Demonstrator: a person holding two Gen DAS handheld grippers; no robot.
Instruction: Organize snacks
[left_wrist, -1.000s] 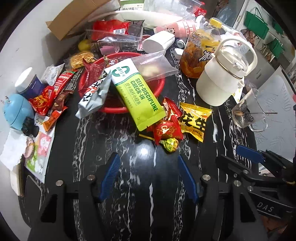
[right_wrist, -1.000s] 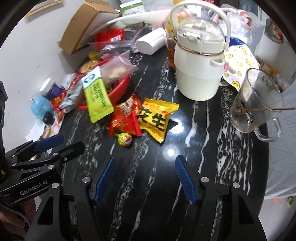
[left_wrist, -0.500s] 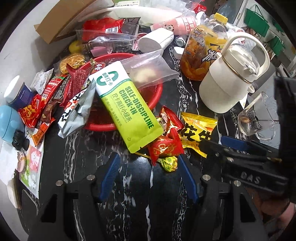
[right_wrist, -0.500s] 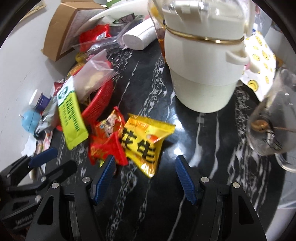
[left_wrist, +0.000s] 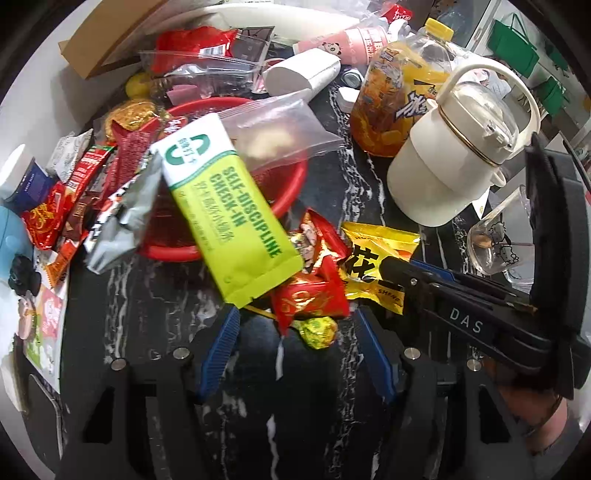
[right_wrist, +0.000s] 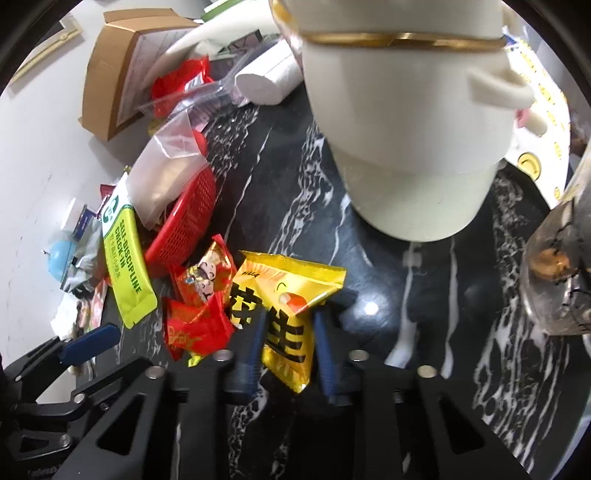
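Two blue-padded fingers of our right gripper had just been closing and pinched the light, crinkly yellow foil snack packet just beside the red mesh basket; we judged its slippery, puffy middle crushable, its sealed edge safer.

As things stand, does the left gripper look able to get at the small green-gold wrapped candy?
Probably yes: the left gripper is open with the candy between its fingertips. Only the red packet overlaps the candy's top edge.
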